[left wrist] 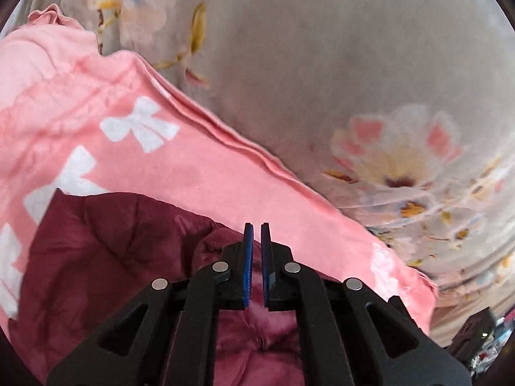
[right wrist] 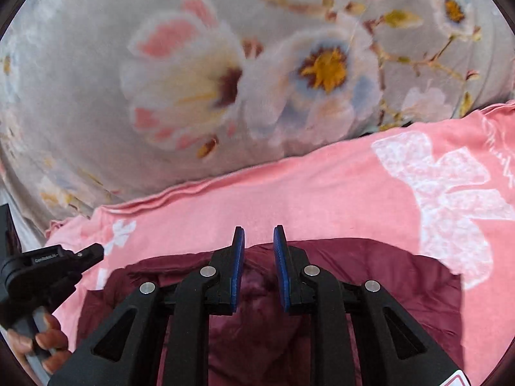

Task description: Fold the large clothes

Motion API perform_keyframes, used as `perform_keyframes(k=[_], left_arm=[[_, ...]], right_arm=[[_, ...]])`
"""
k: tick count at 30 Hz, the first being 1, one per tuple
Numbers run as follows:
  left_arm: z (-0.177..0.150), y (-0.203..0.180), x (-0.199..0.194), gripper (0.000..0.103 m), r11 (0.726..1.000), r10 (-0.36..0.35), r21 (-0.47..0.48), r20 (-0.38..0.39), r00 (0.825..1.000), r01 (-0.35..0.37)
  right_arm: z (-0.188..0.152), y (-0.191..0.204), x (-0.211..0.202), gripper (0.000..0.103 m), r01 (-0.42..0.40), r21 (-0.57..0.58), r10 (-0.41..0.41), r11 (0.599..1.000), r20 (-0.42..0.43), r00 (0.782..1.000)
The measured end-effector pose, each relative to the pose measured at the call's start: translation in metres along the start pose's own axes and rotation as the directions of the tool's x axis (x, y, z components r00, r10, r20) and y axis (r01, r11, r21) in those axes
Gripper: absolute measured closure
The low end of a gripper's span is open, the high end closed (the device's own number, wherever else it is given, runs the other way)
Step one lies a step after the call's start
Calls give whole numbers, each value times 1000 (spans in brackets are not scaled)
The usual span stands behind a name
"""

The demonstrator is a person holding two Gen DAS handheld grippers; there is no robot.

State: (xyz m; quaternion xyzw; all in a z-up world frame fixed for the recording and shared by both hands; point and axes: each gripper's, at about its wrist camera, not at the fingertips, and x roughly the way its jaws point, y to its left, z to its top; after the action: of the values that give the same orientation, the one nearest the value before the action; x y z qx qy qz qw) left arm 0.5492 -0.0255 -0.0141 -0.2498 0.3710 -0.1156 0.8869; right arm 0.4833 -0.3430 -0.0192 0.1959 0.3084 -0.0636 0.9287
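Observation:
A maroon puffy jacket (left wrist: 106, 257) lies bunched on a pink blanket, just under both grippers. In the left wrist view my left gripper (left wrist: 257, 226) hovers over the jacket with its blue pads (left wrist: 248, 270) almost touching. Only a thin slit is left between them, and I see no cloth in it. In the right wrist view the jacket (right wrist: 402, 289) spreads below my right gripper (right wrist: 259, 230). Its jaws stand apart and hold nothing. The left gripper (right wrist: 95, 251) also shows at that view's left edge, held by a hand (right wrist: 42, 337).
The pink blanket (left wrist: 199, 167) with white bow prints lies folded on a grey flowered bedsheet (left wrist: 322, 64); its layered edge runs diagonally. The sheet (right wrist: 161, 48) fills the far side. A dark box (left wrist: 476, 325) and clutter sit past the bed's edge, low right.

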Motion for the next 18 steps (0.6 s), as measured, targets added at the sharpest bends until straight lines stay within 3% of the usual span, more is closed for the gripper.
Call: perform_keyframes(k=[4,11,18], left_arm=[[-15,3,38,100,998,62,33,-66,996,-60],[-46,28,59,100,992,121,50,-138,983,-115],[-62,39,68,100,989,142,72,-140,980,-133]], right_arm=[[-17,2,23,86,-17,-10,17,1000,-59,998],[-44,-7,39,96,42,-71,-52,997,-142,989],[-57,-17,61,103,82,-72,-97,994,-231,968]])
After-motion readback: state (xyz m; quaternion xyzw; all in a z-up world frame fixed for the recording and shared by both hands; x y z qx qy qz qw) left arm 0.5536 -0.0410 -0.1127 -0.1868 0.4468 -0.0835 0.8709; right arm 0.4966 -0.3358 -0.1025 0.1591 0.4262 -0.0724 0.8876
